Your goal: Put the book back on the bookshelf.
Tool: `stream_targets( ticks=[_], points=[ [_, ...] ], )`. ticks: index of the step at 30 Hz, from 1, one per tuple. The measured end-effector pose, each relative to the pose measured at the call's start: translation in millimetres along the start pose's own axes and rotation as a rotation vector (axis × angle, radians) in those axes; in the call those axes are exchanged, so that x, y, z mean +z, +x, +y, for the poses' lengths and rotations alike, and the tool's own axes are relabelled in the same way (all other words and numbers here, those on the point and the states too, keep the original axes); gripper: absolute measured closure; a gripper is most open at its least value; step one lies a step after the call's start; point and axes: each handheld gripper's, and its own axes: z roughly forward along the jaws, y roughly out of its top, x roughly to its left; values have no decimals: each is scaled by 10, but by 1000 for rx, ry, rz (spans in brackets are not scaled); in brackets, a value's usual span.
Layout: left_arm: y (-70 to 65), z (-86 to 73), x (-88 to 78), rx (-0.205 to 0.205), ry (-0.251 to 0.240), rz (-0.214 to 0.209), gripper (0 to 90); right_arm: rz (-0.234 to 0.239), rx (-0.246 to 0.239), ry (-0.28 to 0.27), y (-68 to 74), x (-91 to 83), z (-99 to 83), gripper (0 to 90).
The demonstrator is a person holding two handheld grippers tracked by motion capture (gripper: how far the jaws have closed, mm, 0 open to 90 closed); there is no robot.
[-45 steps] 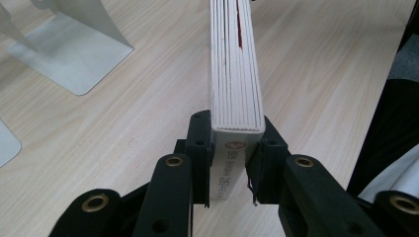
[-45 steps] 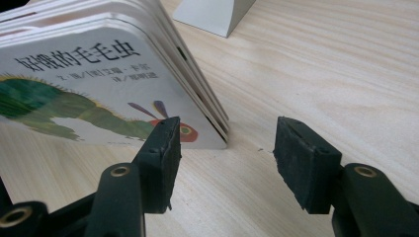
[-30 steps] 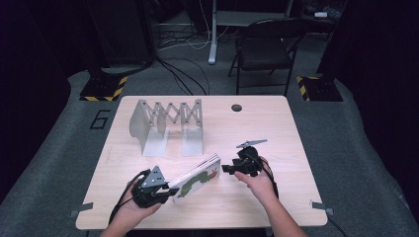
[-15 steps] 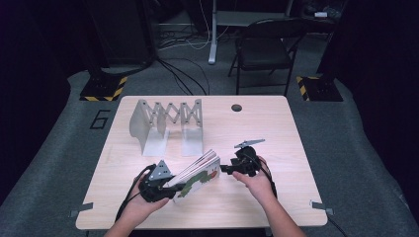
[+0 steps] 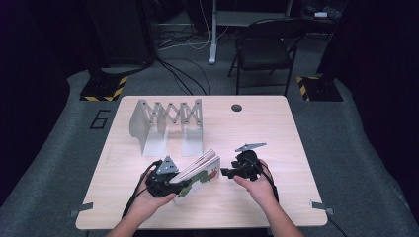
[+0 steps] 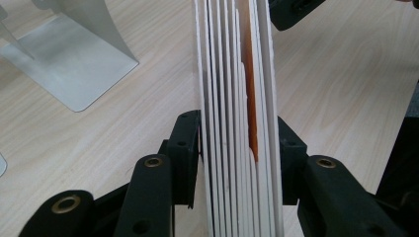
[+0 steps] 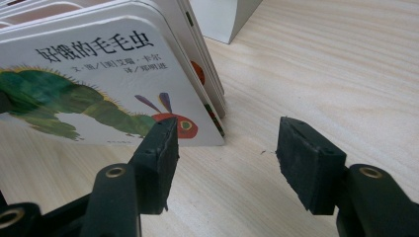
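My left gripper point(image 6: 232, 148) has just eased its jaws wider, yet they clamp the board book point(image 5: 200, 173), tipped up in front of the bookend rack point(image 5: 168, 126); my right gripper point(image 7: 225, 153) waits open beside it.

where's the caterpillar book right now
In the high view the caterpillar book sits near the table's front edge, clamped in the left hand-held gripper, just before the metal bookend rack.

Board book point(image 6: 237, 98) upright between left gripper point(image 6: 239, 148) pads, bookend point(image 6: 74, 54) beside.

book point(image 5: 200, 173) lies on table point(image 5: 276, 133), before the bookend rack point(image 5: 168, 126).
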Motion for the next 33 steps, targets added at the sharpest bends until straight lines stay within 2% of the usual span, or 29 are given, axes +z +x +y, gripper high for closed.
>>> stream_targets(
  ticks=[2, 7, 8, 10, 11, 12, 14, 15, 16, 19, 33],
  points=[
    [-4, 2, 7, -13, -3, -4, 622, -2, -11, -1, -5, -4, -3, 414],
    [18, 12, 28, -16, 1, -11, 619, -5, -6, -4, 4, -17, -26, 414],
    [12, 11, 35, -28, 2, -15, 616, -7, -6, 0, 1, -23, -29, 414],
    [18, 15, 44, -19, 10, -11, 608, -8, -4, 1, -4, -26, -34, 413],
    [11, 13, 57, -26, 7, -13, 607, -9, 14, 3, 3, -33, -39, 414],
    [12, 14, 63, -15, 11, -7, 608, -10, 0, -2, -16, -42, -44, 414],
    [10, 16, 71, -7, 20, -10, 608, -12, 4, -2, -17, -46, -44, 414],
    [7, 16, 79, -9, 21, -6, 607, -12, -2, -5, -23, -50, -45, 414],
    [-2, 12, 95, -13, 11, 7, 608, -12, 13, -5, -20, -60, -46, 414],
    [1, 13, 96, -7, 24, 1, 610, -14, 3, -12, -33, -58, -46, 414],
    [-5, 16, 140, -12, 23, 11, 612, -16, 3, -13, -33, -49, -45, 414]
  ],
)
